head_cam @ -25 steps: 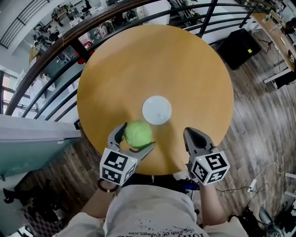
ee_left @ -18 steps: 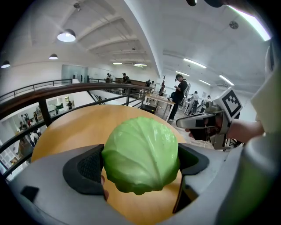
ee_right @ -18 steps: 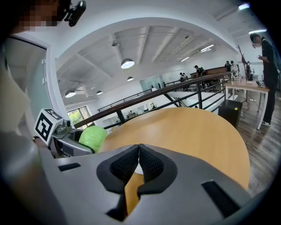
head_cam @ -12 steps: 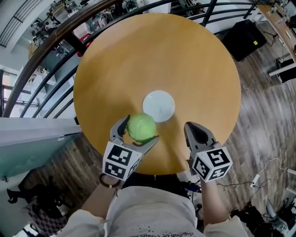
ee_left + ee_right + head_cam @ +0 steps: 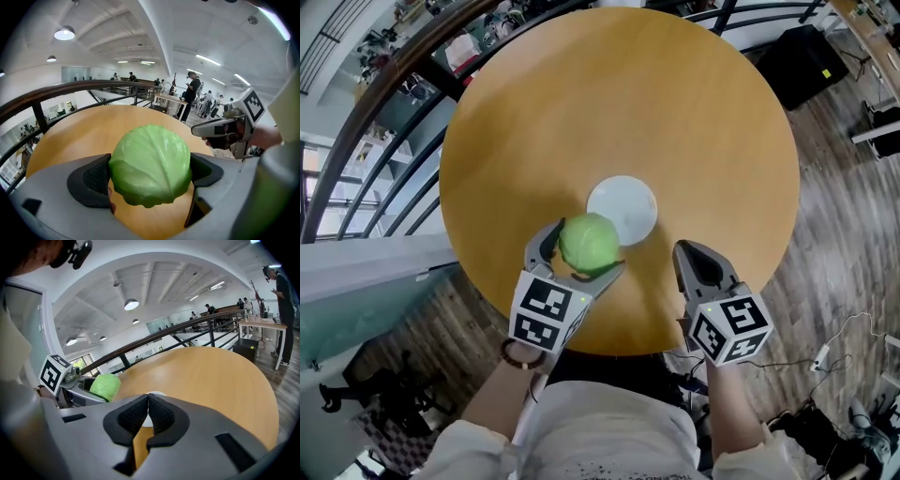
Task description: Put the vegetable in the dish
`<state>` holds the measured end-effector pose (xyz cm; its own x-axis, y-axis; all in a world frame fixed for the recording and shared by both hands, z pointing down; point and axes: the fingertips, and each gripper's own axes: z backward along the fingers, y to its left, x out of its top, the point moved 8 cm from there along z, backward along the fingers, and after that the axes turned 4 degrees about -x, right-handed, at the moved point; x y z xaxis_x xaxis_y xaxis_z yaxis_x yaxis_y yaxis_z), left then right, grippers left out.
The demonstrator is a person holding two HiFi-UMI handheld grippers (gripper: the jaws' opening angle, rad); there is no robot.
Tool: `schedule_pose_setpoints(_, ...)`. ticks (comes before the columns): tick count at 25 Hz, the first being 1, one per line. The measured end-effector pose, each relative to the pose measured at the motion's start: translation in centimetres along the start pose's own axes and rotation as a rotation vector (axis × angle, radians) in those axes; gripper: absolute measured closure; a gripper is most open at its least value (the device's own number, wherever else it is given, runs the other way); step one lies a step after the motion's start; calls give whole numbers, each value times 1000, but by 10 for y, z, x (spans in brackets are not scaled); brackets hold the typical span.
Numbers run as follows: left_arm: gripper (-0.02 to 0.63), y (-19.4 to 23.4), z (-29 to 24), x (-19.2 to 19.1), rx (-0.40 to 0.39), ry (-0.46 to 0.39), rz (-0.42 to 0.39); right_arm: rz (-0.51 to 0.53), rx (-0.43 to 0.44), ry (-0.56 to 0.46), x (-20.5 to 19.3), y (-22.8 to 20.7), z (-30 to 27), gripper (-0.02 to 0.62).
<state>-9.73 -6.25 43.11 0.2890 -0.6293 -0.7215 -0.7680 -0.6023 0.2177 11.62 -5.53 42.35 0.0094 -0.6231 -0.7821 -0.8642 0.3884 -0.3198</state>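
Observation:
A round green cabbage (image 5: 589, 243) is clamped between the jaws of my left gripper (image 5: 581, 249), lifted above the table just left of the white dish (image 5: 630, 203). In the left gripper view the cabbage (image 5: 151, 165) fills the gap between both pads and hides the dish. My right gripper (image 5: 701, 262) hovers over the table's near edge, right of the dish, jaws shut with nothing between them. From the right gripper view the cabbage (image 5: 105, 385) shows at the left, and a sliver of the dish (image 5: 156, 393) peeks over the shut jaws (image 5: 148, 414).
The round wooden table (image 5: 619, 103) stands beside a dark curved railing (image 5: 412, 75). Beyond it the floor drops to a lower level. A black case (image 5: 804, 54) sits on the floor at the far right. People stand by desks (image 5: 190, 91) in the distance.
My left gripper has carried the cabbage forward and a little right, from the table's near edge up to the dish's left rim. The right gripper has hardly moved.

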Motion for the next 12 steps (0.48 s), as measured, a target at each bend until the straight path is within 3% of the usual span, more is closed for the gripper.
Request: schedule_pose_setpoints(12, 109, 17, -48, 2, -10, 57, -19, -36, -3, 23, -7, -17, -25, 571)
